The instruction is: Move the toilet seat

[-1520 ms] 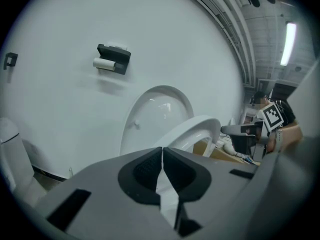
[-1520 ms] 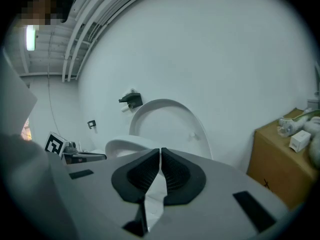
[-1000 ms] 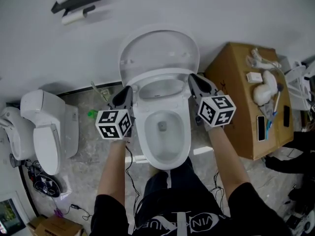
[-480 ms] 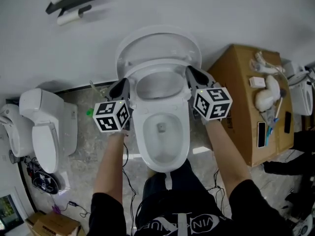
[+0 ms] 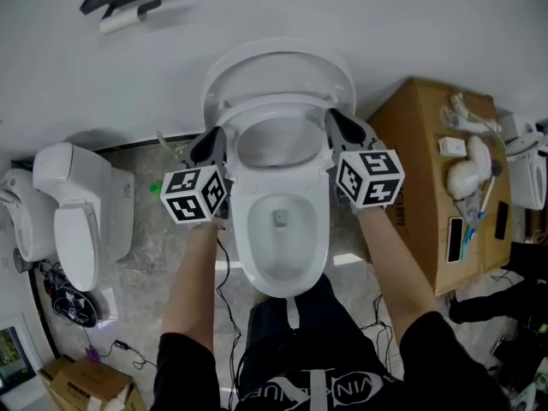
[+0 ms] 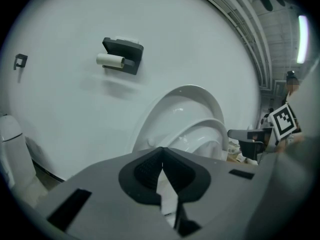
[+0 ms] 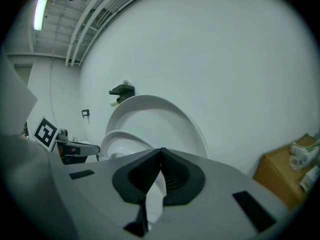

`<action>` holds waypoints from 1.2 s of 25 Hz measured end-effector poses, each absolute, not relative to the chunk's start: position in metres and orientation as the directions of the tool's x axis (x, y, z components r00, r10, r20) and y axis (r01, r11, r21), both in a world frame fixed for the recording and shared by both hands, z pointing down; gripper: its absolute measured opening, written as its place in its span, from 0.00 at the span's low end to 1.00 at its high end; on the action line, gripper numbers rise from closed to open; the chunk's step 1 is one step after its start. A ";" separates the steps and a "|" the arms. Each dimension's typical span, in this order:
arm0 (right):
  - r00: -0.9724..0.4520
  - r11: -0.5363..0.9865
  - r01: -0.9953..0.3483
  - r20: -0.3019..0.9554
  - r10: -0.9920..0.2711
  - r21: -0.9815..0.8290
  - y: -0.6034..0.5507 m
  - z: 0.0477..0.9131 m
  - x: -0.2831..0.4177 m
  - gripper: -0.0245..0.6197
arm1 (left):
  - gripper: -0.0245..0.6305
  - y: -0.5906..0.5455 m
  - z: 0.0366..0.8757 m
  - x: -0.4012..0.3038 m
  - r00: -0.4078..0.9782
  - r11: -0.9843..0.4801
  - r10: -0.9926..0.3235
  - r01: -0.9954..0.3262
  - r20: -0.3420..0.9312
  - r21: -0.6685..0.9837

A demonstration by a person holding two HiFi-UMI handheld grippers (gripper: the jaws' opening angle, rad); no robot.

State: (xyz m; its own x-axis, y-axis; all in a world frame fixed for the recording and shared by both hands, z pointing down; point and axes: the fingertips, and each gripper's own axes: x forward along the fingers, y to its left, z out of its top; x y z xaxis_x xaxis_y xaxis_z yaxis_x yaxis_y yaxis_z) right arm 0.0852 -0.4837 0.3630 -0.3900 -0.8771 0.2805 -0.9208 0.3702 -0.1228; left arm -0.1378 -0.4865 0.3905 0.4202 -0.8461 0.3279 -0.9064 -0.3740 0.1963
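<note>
Both hands have pushed forward along the toilet's sides toward the wall, closing in on the part-raised toilet seat.
Left gripper and right gripper now flank the seat near its hinge end, one against each side as far as the head view shows. The seat is tilted up between the bowl below and the lid, which leans on the wall. In each gripper view the fingers meet at their tips with nothing between them, so neither clamps anything. The seat seems to be nudged by the closed tips, not gripped. It looks about midway, and a slip off either edge could drop it.
</note>
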 end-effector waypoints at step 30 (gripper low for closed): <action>-0.545 0.554 -0.832 0.198 -0.815 -0.010 -0.293 0.293 0.048 0.05 | 0.04 -0.318 0.298 -0.137 0.490 -0.483 -0.851 -0.871 0.189 0.083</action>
